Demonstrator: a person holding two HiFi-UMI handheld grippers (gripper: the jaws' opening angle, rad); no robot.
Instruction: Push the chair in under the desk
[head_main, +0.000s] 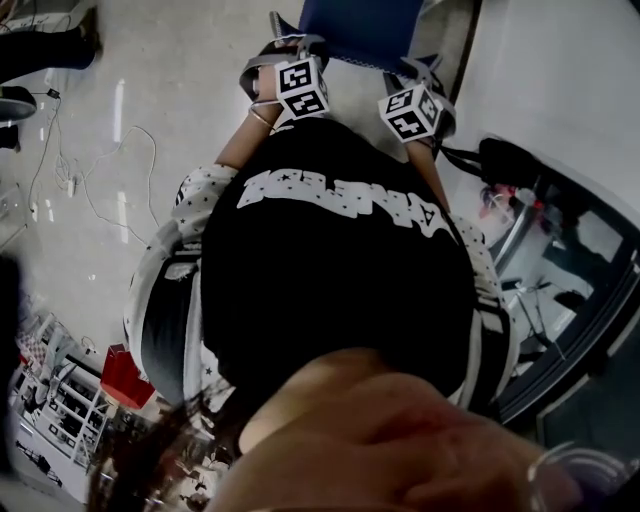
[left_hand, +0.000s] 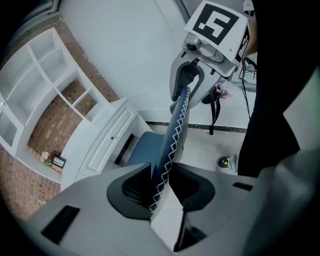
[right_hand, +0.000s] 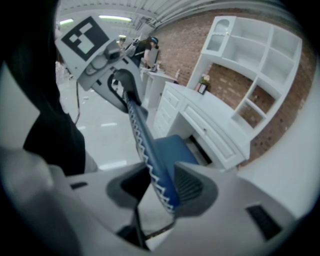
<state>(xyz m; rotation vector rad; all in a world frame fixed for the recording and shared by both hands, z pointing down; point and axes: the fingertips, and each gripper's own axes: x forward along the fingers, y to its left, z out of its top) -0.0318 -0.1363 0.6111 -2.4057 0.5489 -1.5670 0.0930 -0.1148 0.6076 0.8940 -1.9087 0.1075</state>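
We hold the chair (left_hand: 177, 120) by the top edge of its blue backrest with both tools. In the left gripper view, the left gripper (left_hand: 162, 172) has its jaws partly apart and closed on that edge, and the white zigzag seam runs up between them toward 1 o'clock. There the other tool clamps the same edge. In the right gripper view, the right gripper (right_hand: 162, 182) grips the edge the same way, jaws partly apart with the pads pressed on the padding. The backrest climbs toward 11 o'clock to the left tool.

In the head view the chair is at 12 o'clock, just beyond our black shirt (head_main: 340, 270), with both marker cubes side by side on its back.

The seat (left_hand: 145, 147) points at the white desk (left_hand: 105, 142), which lies at 9 o'clock in the left gripper view and at 2 o'clock in the right gripper view. The seat's far edge reaches the dark gap below the desktop. We cannot tell whether it is already under. White shelves (left_hand: 45, 80) stand on the desk against a brick wall.
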